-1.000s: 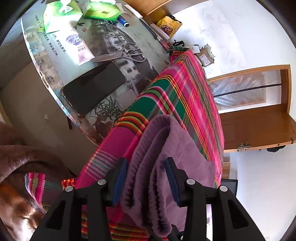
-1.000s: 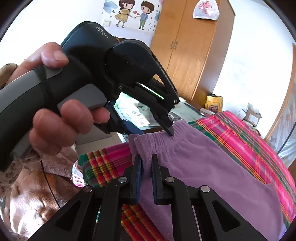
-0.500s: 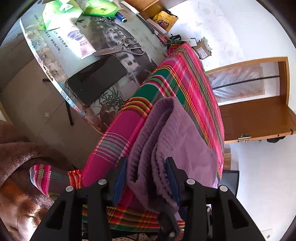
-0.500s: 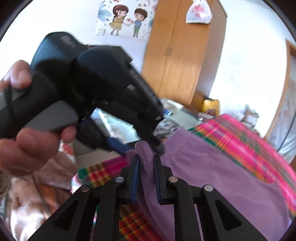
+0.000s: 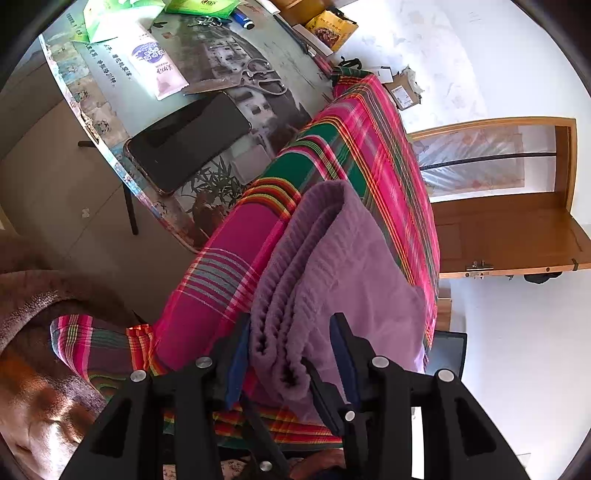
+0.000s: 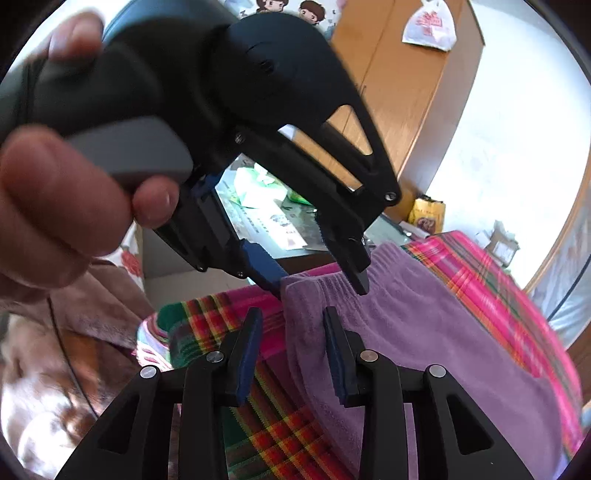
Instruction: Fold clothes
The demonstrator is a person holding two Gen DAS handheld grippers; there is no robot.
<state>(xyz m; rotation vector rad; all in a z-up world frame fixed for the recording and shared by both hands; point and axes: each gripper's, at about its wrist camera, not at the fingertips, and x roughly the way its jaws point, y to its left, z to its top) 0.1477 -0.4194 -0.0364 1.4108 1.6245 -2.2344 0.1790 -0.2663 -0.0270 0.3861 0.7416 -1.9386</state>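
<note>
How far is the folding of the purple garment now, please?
Done: the purple ribbed knit garment already lies doubled in layers on the pink plaid cloth. In hand: the right gripper has just been opening, its pads off the fabric edge between them; the left gripper straddles the layered hem, open. Left: withdrawing both, perhaps another fold.

The plaid cloth [image 5: 373,147] lies bare far beyond the purple garment [image 5: 354,273]. To its left the glass table [image 5: 110,110] is crowded: a phone [image 5: 188,142], scissors [image 5: 255,75] and tissue packs [image 5: 110,16]. The left gripper [image 6: 317,284] blocks the garment's near-left corner in the right wrist view
</note>
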